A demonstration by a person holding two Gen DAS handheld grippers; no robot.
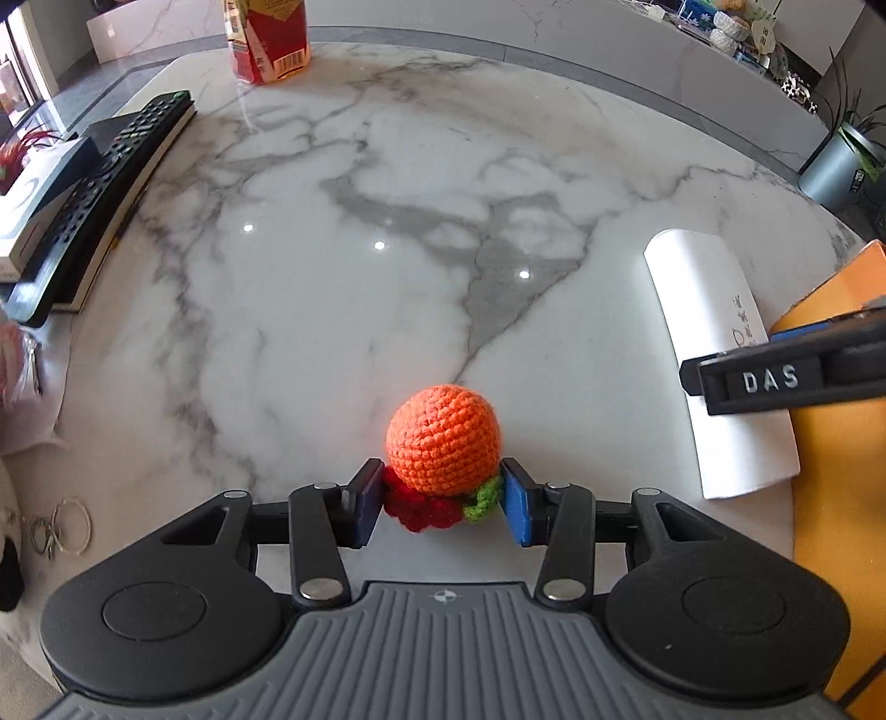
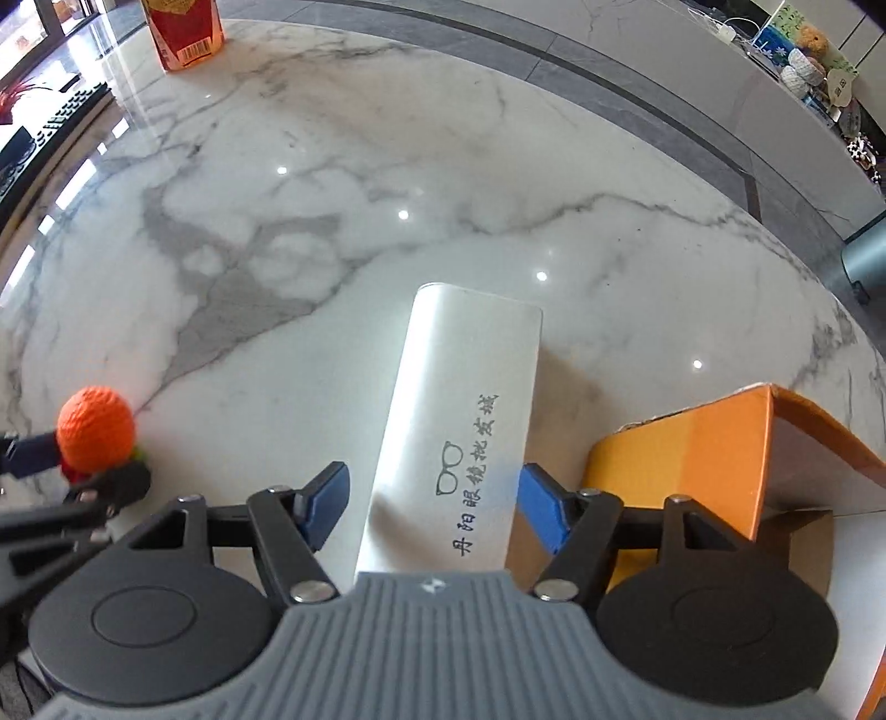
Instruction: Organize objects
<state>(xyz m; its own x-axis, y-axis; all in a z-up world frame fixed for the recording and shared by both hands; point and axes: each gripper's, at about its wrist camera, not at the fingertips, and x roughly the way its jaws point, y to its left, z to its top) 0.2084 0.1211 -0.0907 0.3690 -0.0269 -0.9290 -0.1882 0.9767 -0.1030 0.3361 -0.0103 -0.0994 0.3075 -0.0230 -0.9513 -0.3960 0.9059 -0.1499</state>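
My left gripper [image 1: 441, 507] is shut on a crocheted orange ball [image 1: 443, 440] with red and green trim; its blue pads press the trim on both sides, just above the marble table [image 1: 343, 232]. The ball also shows in the right wrist view [image 2: 97, 432] at the far left. My right gripper [image 2: 432, 507] is open, its fingers on either side of a white glasses case [image 2: 459, 432] with black print, with a gap on the left side. The case lies on the table and shows in the left wrist view [image 1: 714, 354] at the right.
An orange box [image 2: 736, 459] stands right of the case. A black remote [image 1: 105, 194] lies on books at the far left. A red drink carton [image 1: 268, 39] stands at the back. Key rings [image 1: 61, 531] lie at the left edge. A grey plant pot [image 1: 836, 166] stands beyond the table.
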